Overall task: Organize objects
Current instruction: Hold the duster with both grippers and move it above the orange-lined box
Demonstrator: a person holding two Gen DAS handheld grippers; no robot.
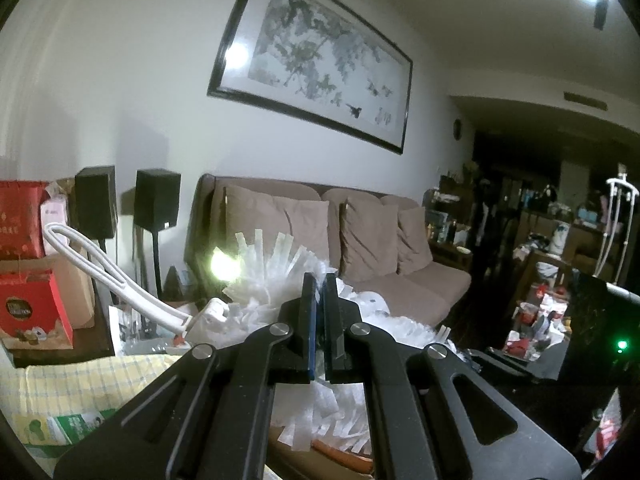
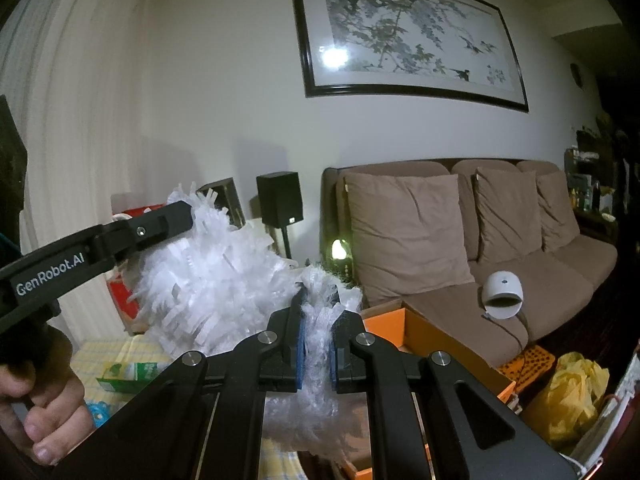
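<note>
Although both grippers were engaged, the white fluffy duster head [image 2: 208,280] was seen stretched between them, its long axis running from ten o'clock down to four o'clock in the right wrist view. At the upper end, the left gripper [image 2: 180,212] was pressed shut on the strips; at the lower end, the right gripper [image 2: 318,320] was pinched on a tuft of fibres between its blue pads [image 2: 299,344]. From the left wrist view, the duster's white handle [image 1: 104,272] was seen projecting toward ten o'clock. An open orange box [image 2: 424,332] lay at four o'clock, nearer the right hand, judged the likelier destination.
</note>
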